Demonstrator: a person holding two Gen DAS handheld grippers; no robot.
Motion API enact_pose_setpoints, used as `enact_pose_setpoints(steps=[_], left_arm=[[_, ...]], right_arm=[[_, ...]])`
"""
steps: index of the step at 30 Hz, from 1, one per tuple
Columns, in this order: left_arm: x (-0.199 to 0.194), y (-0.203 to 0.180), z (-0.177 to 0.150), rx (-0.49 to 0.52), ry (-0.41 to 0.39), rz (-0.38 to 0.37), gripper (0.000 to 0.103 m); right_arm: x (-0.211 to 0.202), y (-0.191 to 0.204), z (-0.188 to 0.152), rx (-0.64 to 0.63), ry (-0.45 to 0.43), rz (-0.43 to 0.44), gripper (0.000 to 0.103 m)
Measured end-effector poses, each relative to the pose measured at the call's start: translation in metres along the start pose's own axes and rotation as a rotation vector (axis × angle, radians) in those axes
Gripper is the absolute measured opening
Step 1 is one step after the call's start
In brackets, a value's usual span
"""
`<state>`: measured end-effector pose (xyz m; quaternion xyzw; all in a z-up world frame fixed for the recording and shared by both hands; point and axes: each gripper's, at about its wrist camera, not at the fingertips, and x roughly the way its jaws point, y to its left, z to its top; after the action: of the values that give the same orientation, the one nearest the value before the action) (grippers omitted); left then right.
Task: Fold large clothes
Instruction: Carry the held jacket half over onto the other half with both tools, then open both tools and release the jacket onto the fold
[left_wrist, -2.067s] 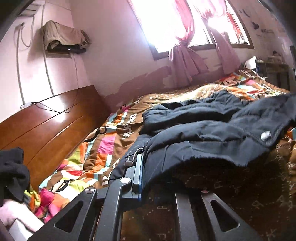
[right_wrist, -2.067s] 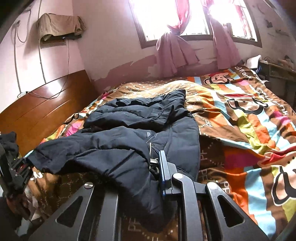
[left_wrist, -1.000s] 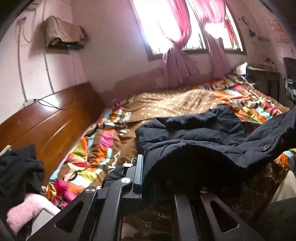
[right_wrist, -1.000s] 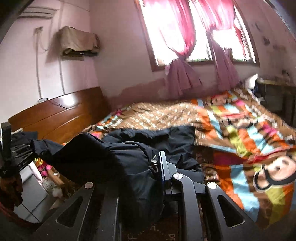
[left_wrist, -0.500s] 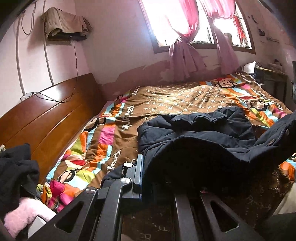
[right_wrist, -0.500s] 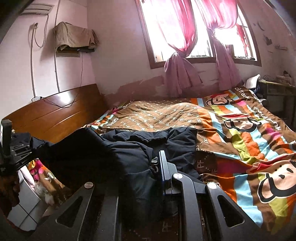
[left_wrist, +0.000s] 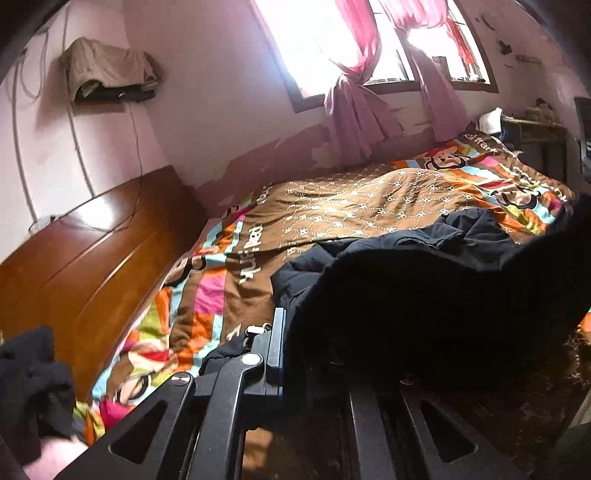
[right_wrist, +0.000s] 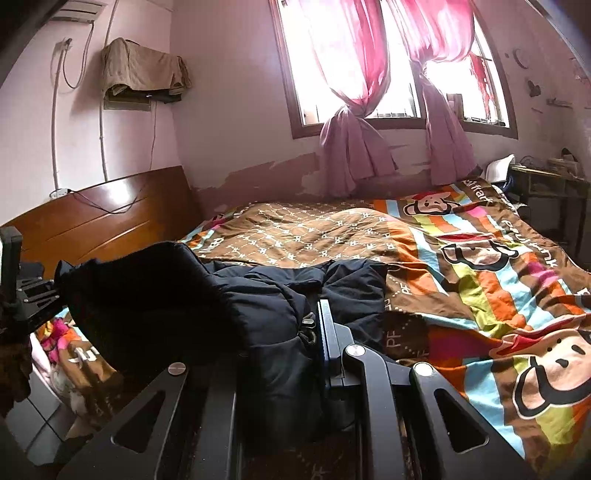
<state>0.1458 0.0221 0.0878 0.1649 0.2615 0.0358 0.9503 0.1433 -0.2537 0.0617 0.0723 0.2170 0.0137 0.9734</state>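
A dark navy padded jacket lies across the patterned bed cover, its near edge lifted into a hanging span. My left gripper is shut on that edge; only its left finger shows, the other is under cloth. In the right wrist view the same jacket bunches over my right gripper, which is shut on the other end of the edge. The left gripper appears at the far left there, with the fabric stretched between the two. The collar end rests flat on the bed.
A wooden headboard stands on the left with a cable over it. Dark clothes are heaped by the bed's near left corner. Knotted pink curtains hang at the window behind. A cluttered desk sits at the far right.
Both grippers have moved forward over the bed toward the window with the lifted jacket edge. The raised fabric now hangs closer over the part that lies flat.
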Motion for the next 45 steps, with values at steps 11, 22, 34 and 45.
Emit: enact_pose_setpoints(steps=[11,22,34,45], left_arm=[[0.107,-0.019,0.055,0.088,0.011,-0.014,0.007],[0.282,-0.028,0.077,-0.018,0.182,-0.166,0.011],[0.271,0.018,0.069,-0.221,0.219,-0.371,0.015],[0.256,0.053,0.106,-0.356,0.194,-0.419,0.075]], right_arm=[[0.097,-0.013,0.043,-0.052,0.033,-0.066,0.014],[0.295,-0.037,0.066,-0.070,0.217,-0.108,0.014],[0.298,-0.039,0.069,-0.064,0.200,-0.112,0.068],[0.238,-0.016,0.089,-0.130,0.132,-0.081,0.088]])
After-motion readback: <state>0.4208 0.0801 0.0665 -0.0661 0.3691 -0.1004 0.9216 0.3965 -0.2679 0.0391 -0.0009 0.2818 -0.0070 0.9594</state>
